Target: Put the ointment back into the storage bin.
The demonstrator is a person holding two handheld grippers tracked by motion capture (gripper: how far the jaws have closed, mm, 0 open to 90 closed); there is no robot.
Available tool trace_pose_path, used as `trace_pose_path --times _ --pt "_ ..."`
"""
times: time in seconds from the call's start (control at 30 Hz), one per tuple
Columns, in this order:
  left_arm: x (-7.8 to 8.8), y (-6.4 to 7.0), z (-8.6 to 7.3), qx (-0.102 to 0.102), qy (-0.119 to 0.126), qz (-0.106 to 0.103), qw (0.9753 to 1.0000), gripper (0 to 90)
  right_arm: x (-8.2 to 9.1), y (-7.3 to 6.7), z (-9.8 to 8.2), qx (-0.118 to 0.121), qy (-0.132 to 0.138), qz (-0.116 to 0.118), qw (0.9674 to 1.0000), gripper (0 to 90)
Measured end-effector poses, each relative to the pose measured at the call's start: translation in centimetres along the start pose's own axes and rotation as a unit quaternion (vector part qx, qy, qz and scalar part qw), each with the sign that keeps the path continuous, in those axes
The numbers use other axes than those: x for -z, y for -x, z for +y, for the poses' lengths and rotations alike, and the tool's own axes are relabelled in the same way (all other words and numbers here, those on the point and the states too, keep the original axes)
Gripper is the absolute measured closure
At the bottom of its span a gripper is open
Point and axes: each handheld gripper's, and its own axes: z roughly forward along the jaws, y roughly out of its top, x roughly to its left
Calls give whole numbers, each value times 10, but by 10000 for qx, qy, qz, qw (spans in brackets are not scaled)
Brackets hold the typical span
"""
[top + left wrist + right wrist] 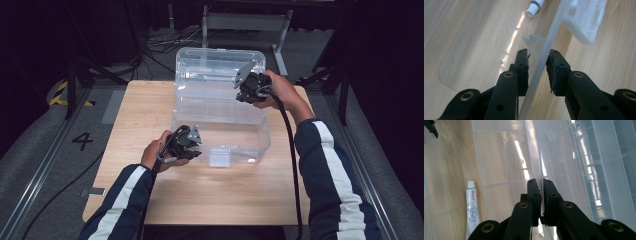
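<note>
Left gripper (537, 61) straddles the clear box's (220, 107) near wall, jaws loosely around it; right gripper (541, 185) is clamped on the raised lid's (534, 150) edge.

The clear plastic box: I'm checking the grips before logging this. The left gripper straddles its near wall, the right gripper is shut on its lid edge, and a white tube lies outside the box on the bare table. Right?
Not quite: the white tube lies inside the clear plastic box, on its floor, as the right gripper view shows. The rest stands: the left gripper straddles the near wall, and the right gripper is shut on the lid edge.
</note>
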Motion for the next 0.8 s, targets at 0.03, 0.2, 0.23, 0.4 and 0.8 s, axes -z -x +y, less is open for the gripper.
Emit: trace_pose_path --times 0.03,0.2,0.23,0.4,0.8 --pt "0 0 0 0 -1 -1 10000 720 1 -1 0 15 17 -1 10000 858" --pt "0 1 0 9 20 37 10000 717 4 -8 -3 -2 90 -18 10000 857" --pt "0 1 -1 -5 30 56 10000 713 5 -9 -4 15 102 -11 9999 857" --pt "0 2 -1 -15 34 75 10000 711 7 -14 -6 26 171 -31 9998 856" --pt "-1 4 -2 -79 67 196 9998 696 10 -29 -15 -54 436 -166 9989 842"
